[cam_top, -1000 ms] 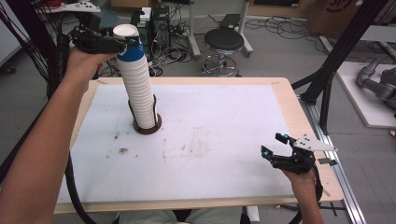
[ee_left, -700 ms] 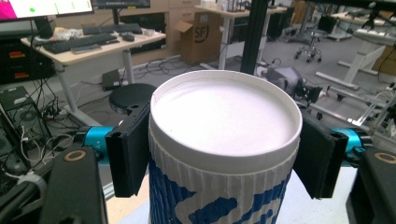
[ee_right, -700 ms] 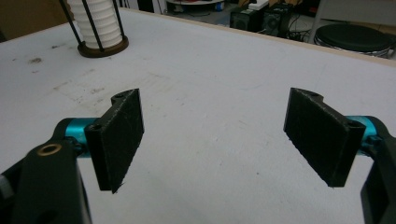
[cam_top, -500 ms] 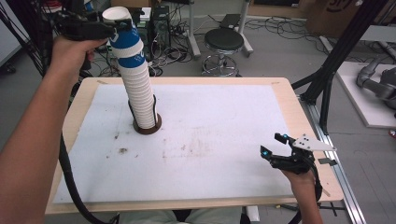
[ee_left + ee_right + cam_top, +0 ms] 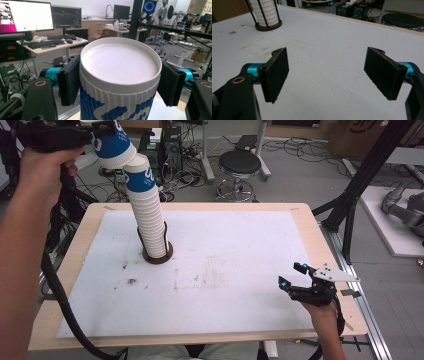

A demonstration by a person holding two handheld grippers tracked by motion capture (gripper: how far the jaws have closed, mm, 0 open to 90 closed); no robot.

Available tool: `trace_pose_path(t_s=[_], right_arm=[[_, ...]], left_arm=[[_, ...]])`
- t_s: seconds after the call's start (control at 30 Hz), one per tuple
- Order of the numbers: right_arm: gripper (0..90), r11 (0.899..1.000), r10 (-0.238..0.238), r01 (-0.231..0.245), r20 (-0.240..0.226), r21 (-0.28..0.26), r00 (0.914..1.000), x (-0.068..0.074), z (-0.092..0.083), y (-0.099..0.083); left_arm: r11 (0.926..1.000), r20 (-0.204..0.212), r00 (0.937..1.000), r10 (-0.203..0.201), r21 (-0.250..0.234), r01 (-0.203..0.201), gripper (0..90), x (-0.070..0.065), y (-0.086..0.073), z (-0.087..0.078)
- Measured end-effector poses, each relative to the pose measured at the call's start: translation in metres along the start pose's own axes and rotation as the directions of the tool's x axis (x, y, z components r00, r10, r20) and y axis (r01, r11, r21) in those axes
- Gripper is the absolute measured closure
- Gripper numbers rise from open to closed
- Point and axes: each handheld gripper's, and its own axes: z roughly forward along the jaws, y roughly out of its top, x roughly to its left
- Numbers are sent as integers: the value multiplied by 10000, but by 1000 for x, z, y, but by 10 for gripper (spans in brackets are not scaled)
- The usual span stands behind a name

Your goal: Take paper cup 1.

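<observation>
left gripper (image 5: 102,127): jaws clamped on top cup (image 5: 120,82), tilted above stack (image 5: 150,220) | right gripper (image 5: 295,282): jaws apart, idle over tabletop (image 5: 240,250), well away

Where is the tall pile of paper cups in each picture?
High view: the cup stack rises left of centre from its round holder.
Left gripper view: not told apart; a lifted cup fills the middle.
Right gripper view: cup stack at top left.
Shared landmark: the white mat.
</observation>
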Motion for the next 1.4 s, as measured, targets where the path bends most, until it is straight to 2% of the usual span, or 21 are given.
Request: trace_pose_path(t_s=[0.23,0.57,0.67,0.77,0.8,0.97,1.07,1.17,1.27,1.3,1.33,1.4], right_arm=[[205,10000,-29,29,-7,2,10000,2,2,1],[205,10000,-24,24,-26,17,10000,3,3,2],[205,10000,-34,34,-41,23,10000,4,3,2],[205,10000,-48,48,-34,9,10000,4,3,2],[205,10000,-48,48,-34,9,10000,4,3,2],[205,9999,-95,96,-94,57,9999,5,5,3],[205,9999,-162,163,-112,54,9998,5,7,3],[205,9998,-114,117,-223,136,9997,7,8,3],[205,9998,-157,161,-235,138,9996,8,9,4],[205,9997,-216,219,-250,133,9995,8,9,4],[205,9996,-251,255,-270,138,9993,8,10,4],[205,9995,-247,252,-283,165,9993,8,10,4]], left_arm=[[9990,445,9980,442,-19,-441,293,-12,-5,-21],[9977,762,9951,630,199,-647,294,-20,-20,-41],[9969,994,9928,662,352,-700,293,-23,-29,-47],[9949,1481,9864,715,599,-811,294,-32,-46,-50],[9949,1481,9864,715,599,-811,294,-32,-46,-50],[9939,1990,9777,670,728,-829,293,-44,-69,-48],[9947,2472,9667,653,609,-828,293,-51,-85,-44],[9945,2774,9579,738,517,-916,293,-59,-102,-36],[9922,2919,9530,810,668,-1048,293,-65,-117,-26],[9924,2994,9509,783,677,-1030,293,-69,-127,-20],[9924,2994,9509,783,677,-1030,293,-69,-127,-20],[9910,3093,9470,871,702,-1141,293,-72,-136,-13]])
